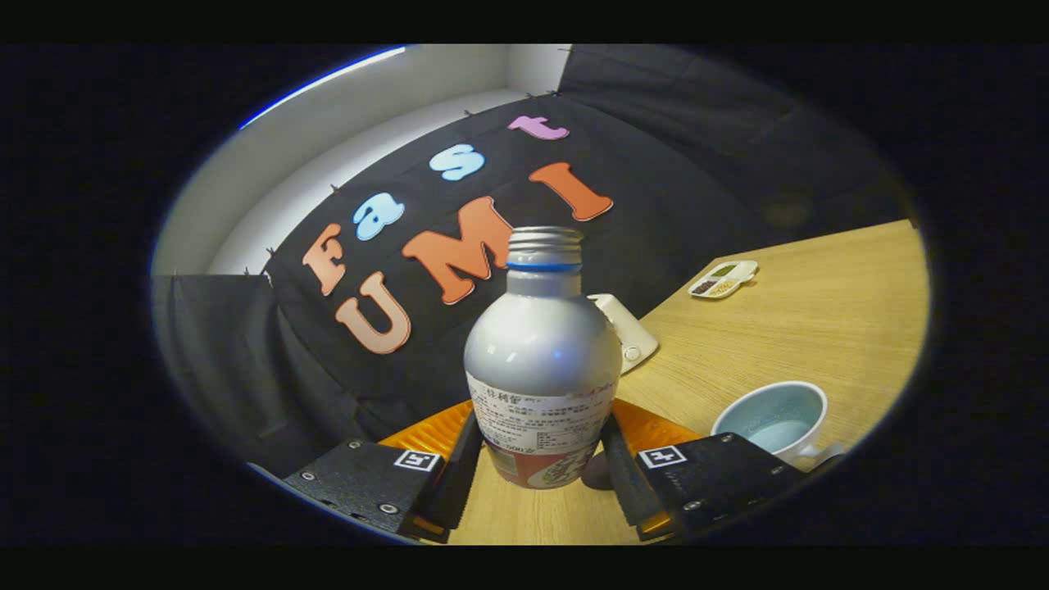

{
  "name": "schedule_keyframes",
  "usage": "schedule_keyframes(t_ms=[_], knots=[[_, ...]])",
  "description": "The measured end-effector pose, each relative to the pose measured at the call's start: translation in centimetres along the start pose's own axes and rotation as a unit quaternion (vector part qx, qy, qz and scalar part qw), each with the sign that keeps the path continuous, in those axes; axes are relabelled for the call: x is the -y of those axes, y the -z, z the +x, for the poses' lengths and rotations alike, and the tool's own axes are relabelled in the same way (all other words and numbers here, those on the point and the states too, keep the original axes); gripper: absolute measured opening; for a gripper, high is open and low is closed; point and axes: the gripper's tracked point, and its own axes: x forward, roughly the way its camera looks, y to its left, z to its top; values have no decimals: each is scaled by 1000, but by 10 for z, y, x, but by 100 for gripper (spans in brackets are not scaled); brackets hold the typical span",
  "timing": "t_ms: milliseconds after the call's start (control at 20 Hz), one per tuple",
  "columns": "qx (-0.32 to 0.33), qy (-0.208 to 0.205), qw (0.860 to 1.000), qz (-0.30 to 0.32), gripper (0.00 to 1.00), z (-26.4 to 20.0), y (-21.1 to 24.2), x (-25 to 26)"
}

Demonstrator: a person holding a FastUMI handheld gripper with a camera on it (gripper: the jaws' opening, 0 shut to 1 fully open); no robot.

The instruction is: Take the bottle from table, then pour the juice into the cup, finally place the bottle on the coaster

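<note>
So your claw (537, 483) is clamped on the bottle (542, 360), a finger pressing each side of its labelled lower body. It's smooth silvery metal, round-shouldered, threaded neck uncapped, standing upright over the wood-grain bench (787, 328). Glazed pale-blue cup (774, 422) sits nearby.

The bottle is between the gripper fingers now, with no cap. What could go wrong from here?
1. The bottle has an open neck and is held low on its body by the gripper; the heavy top may tip and spill juice.
2. The cup stands close beside the gripper; a swing toward it might knock it.
3. The orange coaster lies mostly hidden behind the bottle, so placing there may go off its edge.
</note>
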Motion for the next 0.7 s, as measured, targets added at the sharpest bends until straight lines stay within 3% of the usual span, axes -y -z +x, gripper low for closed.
schedule_keyframes(t_ms=[200, 450, 700], knots=[[-8, -5, 993, -114, 73, 12, 10, -9], [-11, 11, 975, -223, 73, 23, 21, -10], [-34, 25, 963, -265, 73, 37, 42, 2]])
